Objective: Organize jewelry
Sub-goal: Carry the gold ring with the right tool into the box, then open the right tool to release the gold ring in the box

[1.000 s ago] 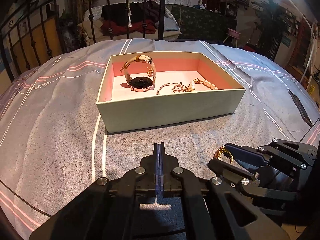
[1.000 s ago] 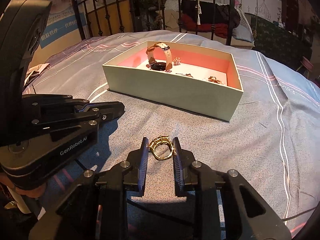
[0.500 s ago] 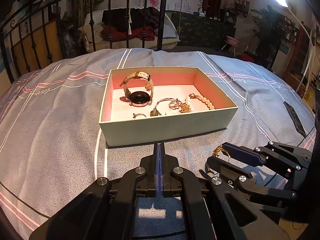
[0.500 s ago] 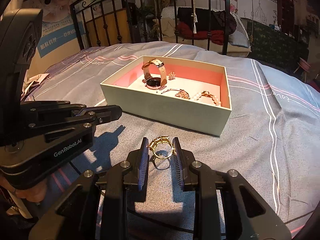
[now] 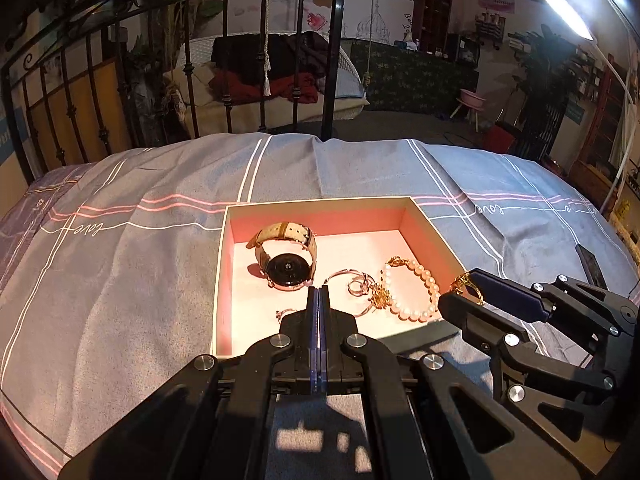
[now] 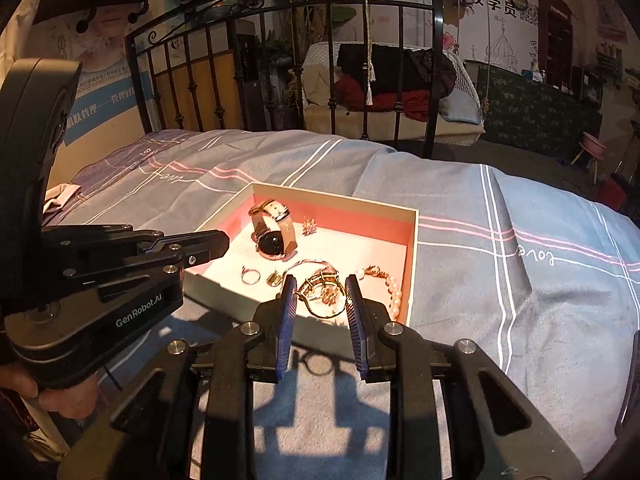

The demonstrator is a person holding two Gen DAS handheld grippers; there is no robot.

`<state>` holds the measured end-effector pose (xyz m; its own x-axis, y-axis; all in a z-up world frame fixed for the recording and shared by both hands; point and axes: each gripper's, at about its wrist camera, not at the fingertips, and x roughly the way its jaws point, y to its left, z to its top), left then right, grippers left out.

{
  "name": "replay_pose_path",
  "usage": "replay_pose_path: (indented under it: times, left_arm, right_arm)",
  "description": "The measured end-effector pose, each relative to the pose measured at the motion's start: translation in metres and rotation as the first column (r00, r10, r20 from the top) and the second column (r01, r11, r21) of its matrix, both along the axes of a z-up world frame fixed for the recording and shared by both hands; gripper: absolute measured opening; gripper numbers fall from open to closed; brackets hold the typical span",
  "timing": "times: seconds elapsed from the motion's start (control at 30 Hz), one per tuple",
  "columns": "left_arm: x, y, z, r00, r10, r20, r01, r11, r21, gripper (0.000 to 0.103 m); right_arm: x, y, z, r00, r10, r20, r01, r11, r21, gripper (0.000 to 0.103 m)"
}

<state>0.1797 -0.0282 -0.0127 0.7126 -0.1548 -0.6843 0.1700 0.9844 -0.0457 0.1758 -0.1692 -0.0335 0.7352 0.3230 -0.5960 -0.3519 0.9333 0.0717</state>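
My right gripper (image 6: 320,292) is shut on a gold ring (image 6: 322,300) and holds it in the air over the near edge of the open pale green box (image 6: 412,240) with a pink lining. In the left wrist view that gripper (image 5: 464,292) hovers at the box's near right corner with the ring (image 5: 466,284) at its tip. The box (image 5: 222,280) holds a watch (image 5: 288,264), a pearl bracelet (image 5: 416,284), a gold bangle (image 5: 352,284) and a small ring (image 6: 251,275). My left gripper (image 5: 319,292) is shut and empty at the box's near wall.
The box lies on a bed with a grey-blue striped cover (image 5: 120,280). A black iron bed frame (image 5: 240,60) stands behind it. A dark phone (image 5: 590,264) lies on the cover at the right.
Both grippers have risen and moved forward to the box. The ring has come up off the cover and is now over the box's near edge.
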Motion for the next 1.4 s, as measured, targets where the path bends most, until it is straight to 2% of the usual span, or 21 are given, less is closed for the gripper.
replay_pose_path:
  times: [0.33,0.83,1.2,1.3,1.33,1.4]
  left_arm:
    - [0.039,-0.006,-0.002,0.999,0.020,-0.037,-0.019,0.999,0.039,0.000]
    - [0.066,-0.005,-0.030,0.990,0.032,-0.139,-0.028,0.999,0.032,0.000]
    - [0.073,-0.006,-0.041,0.984,0.039,-0.173,-0.033,0.999,0.038,0.000]
    - [0.076,-0.008,-0.042,0.984,0.042,-0.175,-0.034,0.998,0.047,0.007]
    - [0.076,-0.008,-0.042,0.984,0.046,-0.174,-0.037,0.998,0.050,0.012]
    - [0.076,-0.007,-0.041,0.984,0.046,-0.172,-0.038,0.998,0.048,0.017]
  right_arm:
    - [0.042,0.006,-0.006,0.999,-0.019,-0.041,0.017,0.999,-0.042,0.026]
    - [0.063,0.012,-0.035,0.991,-0.004,-0.131,-0.004,0.998,-0.060,0.026]
    - [0.071,0.016,-0.040,0.987,0.009,-0.159,-0.019,0.998,-0.061,0.026]
    - [0.071,0.017,-0.041,0.986,0.015,-0.166,-0.026,0.998,-0.060,0.026]
    - [0.071,0.017,-0.041,0.986,0.017,-0.168,-0.027,0.998,-0.059,0.026]
    - [0.071,0.016,-0.040,0.986,0.019,-0.166,-0.029,0.998,-0.059,0.026]
